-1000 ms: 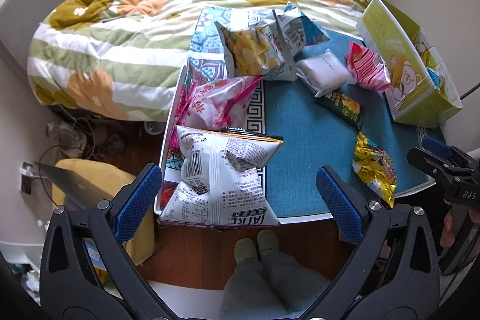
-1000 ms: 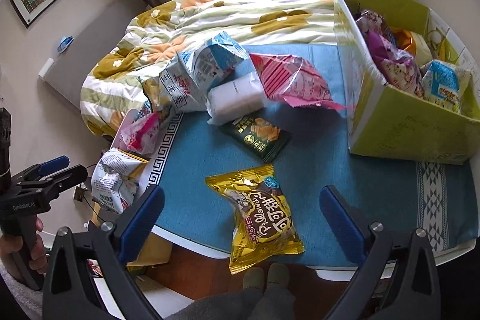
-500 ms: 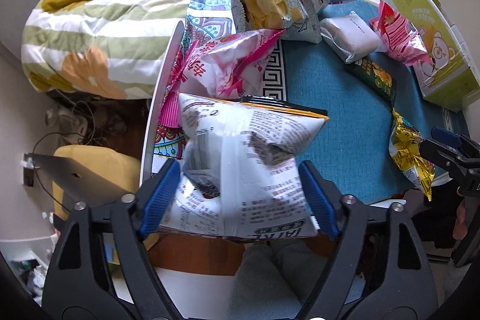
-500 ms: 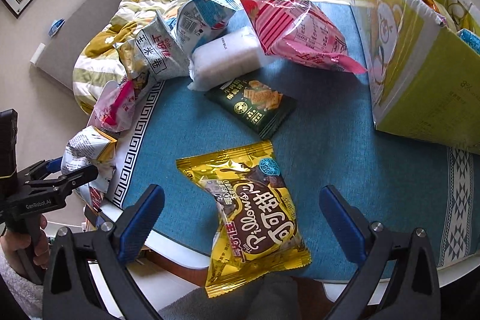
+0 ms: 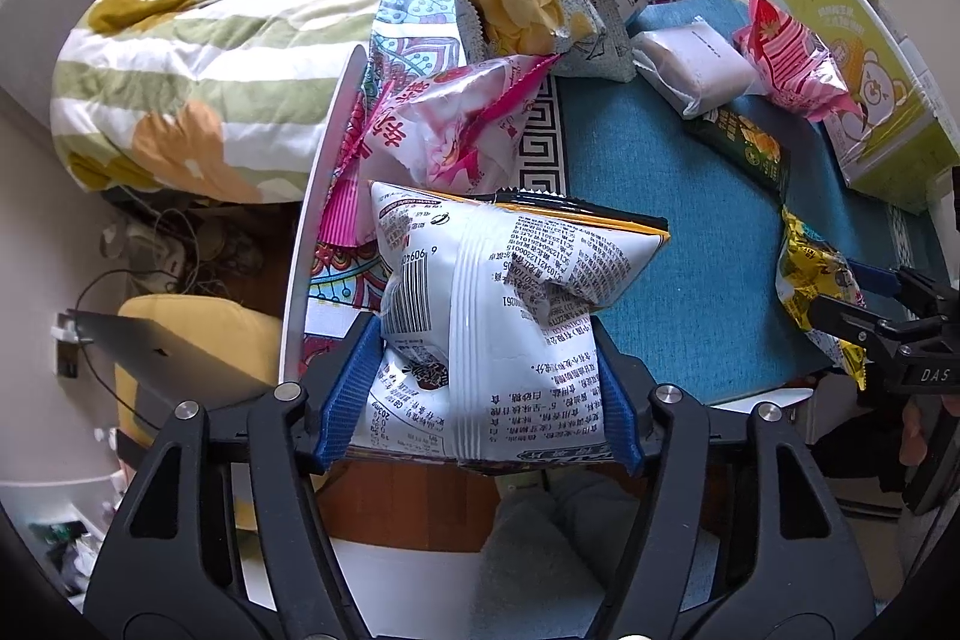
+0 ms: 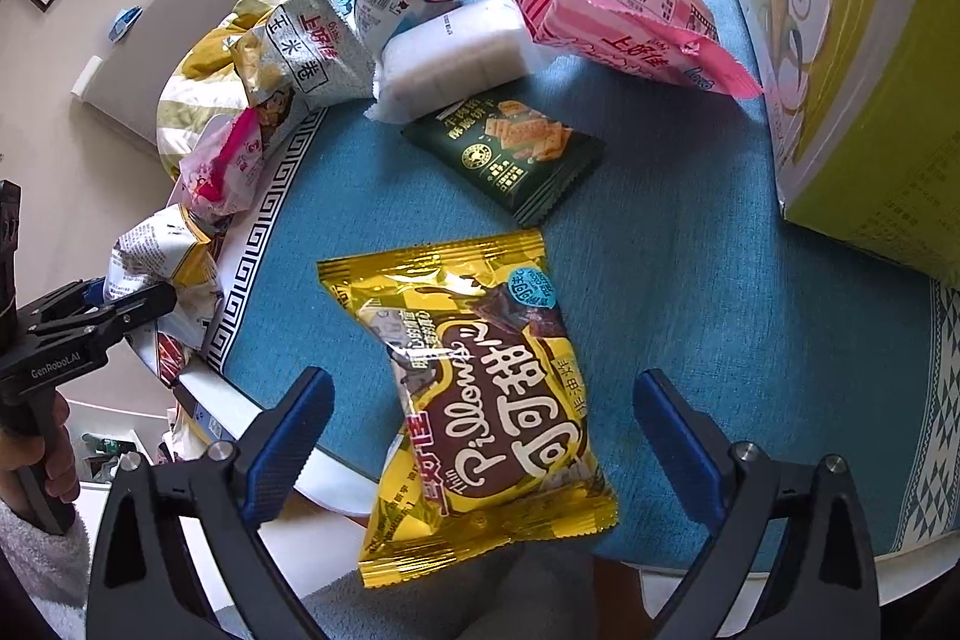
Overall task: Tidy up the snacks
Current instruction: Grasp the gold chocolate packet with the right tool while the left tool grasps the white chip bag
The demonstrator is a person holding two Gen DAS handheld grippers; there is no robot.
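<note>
Since a second ago the left gripper (image 5: 480,388) has come in and closed on the white bag (image 5: 498,316), its blue pads (image 5: 348,394) now pressing both sides of the bag's near end, where earlier they stood wide with the bag lying loose between them. Meanwhile the right gripper (image 6: 480,436) has moved lower over the gold bag (image 6: 474,394) and stays wide, a pad on each side of the bag and neither touching it.

Both bags lie at the near edge of the table (image 6: 690,244), which carries a blue cloth. In the left wrist view the white bag sits at the near left corner, printed side up, with a pink bag (image 5: 456,124) just beyond it and overlapping its far edge. Farther off, a chip bag (image 5: 522,4) and two grey-blue bags lean together. A white packet (image 6: 456,46) lies near the table's middle, touching a dark green cracker packet (image 6: 510,154) on its near side. Beside these, to the right, a pink striped bag (image 6: 606,4) rests against the green box (image 6: 870,100) at the far right. A floral quilt (image 5: 240,10) covers the bed beyond the table.
</note>
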